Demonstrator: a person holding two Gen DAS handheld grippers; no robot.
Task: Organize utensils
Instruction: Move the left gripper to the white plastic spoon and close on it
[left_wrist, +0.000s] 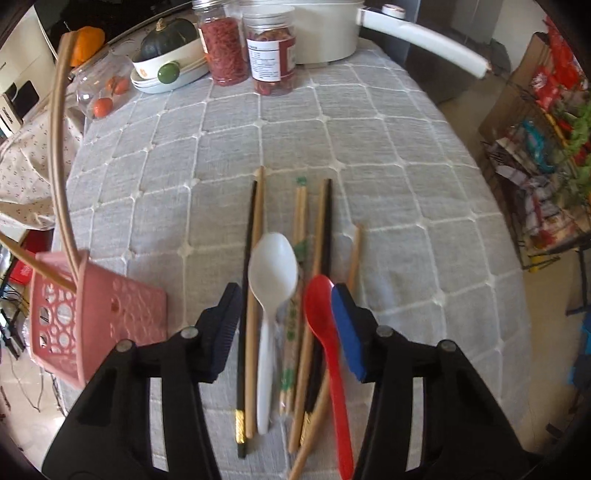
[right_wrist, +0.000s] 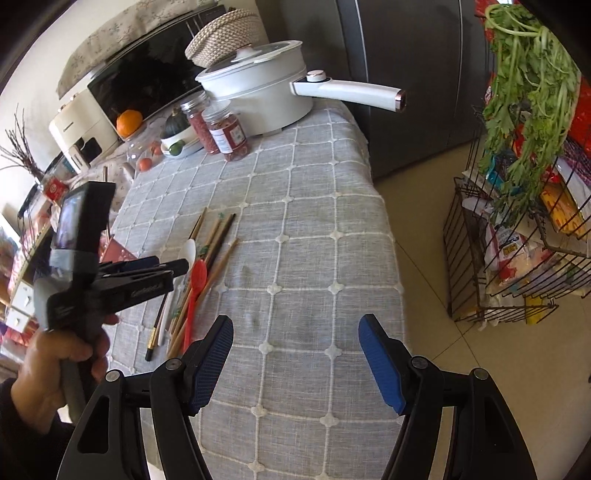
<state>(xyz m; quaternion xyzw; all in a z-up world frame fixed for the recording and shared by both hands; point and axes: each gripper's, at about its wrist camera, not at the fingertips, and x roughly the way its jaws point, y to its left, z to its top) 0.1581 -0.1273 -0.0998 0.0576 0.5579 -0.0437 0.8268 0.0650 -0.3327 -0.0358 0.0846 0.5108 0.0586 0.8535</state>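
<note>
The left gripper (left_wrist: 287, 299) hangs open over the utensil pile (left_wrist: 291, 314) on the table's left side, jaws straddling it. Utensil long axes run near-to-far, parallel to the fingers. The right gripper (right_wrist: 296, 341), open, stands well right, empty.

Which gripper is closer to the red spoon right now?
Left. The left gripper hangs open right over the red spoon; the right gripper is open over bare cloth, off to the spoon's right.
</note>
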